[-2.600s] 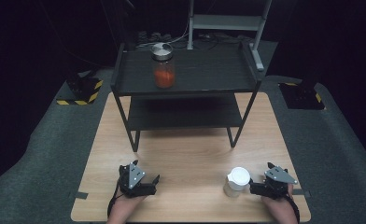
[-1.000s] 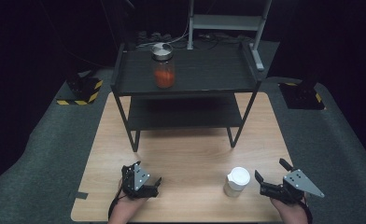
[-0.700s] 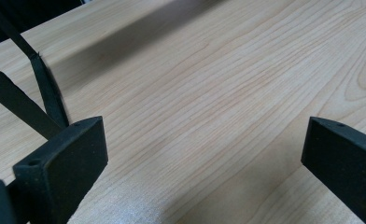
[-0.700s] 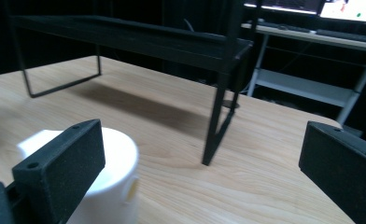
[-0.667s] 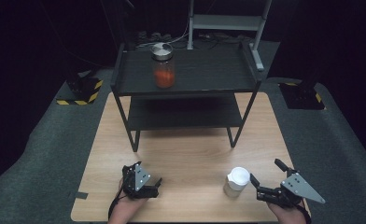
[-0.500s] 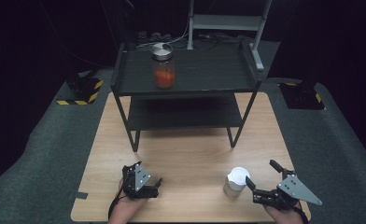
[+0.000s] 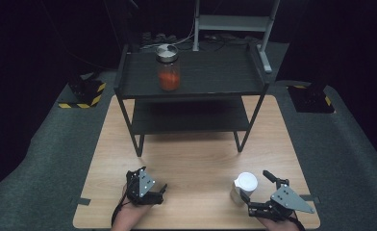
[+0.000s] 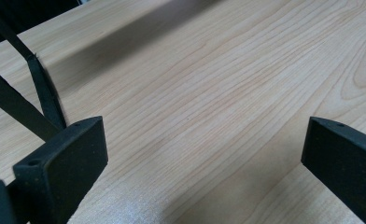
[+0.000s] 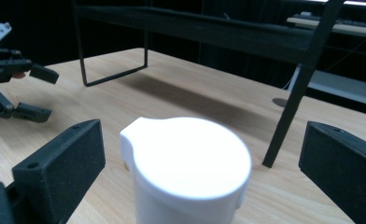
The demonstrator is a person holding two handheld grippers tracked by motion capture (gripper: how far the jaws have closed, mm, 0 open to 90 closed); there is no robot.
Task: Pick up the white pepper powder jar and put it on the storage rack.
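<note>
The white lidded cup [image 7: 245, 187] is seen lower right of the high view, standing upright on the wooden table [image 7: 201, 159], long axis vertical, lid facing up. In the right gripper view it's parked between the jaws, which are spread wide, nothing pinched; a small lip on the lid [image 9: 186, 156] points to the upper left there. The right gripper [image 7: 257, 191] is just beside it at lower right. The left gripper [image 7: 160, 193], lower left, is spread open too, over bare wood.

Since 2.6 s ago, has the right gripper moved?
Yes. The right gripper has dropped back toward the table's near edge and turned, its open jaws now flanking the white container.
</note>
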